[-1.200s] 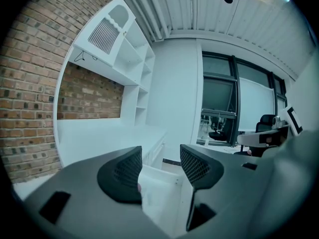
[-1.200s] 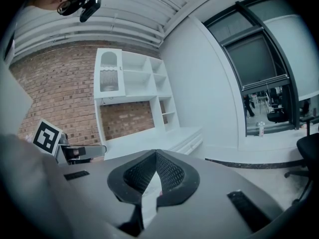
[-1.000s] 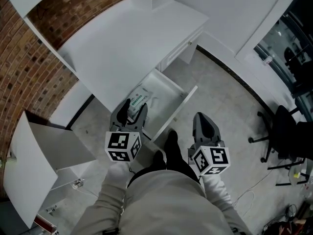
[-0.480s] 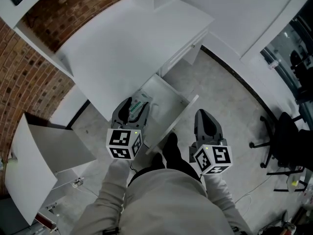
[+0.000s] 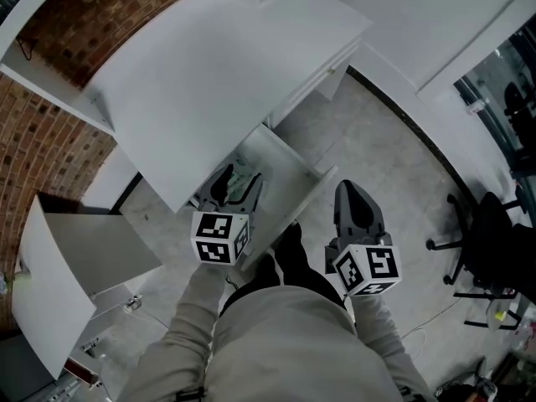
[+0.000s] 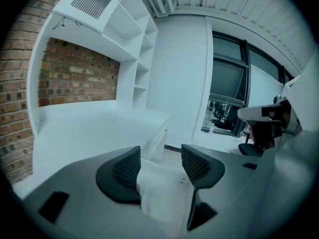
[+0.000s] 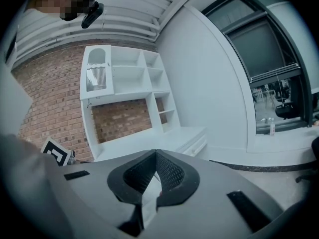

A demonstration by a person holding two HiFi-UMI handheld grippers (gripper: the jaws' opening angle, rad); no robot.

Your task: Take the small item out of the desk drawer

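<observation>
The white desk [image 5: 218, 74] has one drawer [image 5: 285, 167] pulled out toward me. A small white packet with green print [image 5: 241, 169] lies at the drawer's left end, partly hidden by my left gripper [image 5: 238, 182]. That gripper reaches down into the drawer over the packet, and its jaws are opening. The packet shows between the fingers, and the pads do not press on it. In the left gripper view the gripper [image 6: 160, 153] shows a wide gap over the drawer [image 6: 167, 180]. My right gripper [image 5: 350, 193] hangs shut and empty right of the drawer front; its tips meet in the right gripper view [image 7: 156, 156].
A white cabinet with its door [image 5: 59, 275] swung open stands at the left under the brick wall [image 5: 42, 149]. A black office chair [image 5: 490, 241] is at the right. My own legs and a dark shoe [image 5: 289, 245] are just below the drawer front [image 5: 295, 216].
My left gripper has moved forward and down into the drawer, over the packet, and its jaws look wider apart. The right gripper has barely moved.
</observation>
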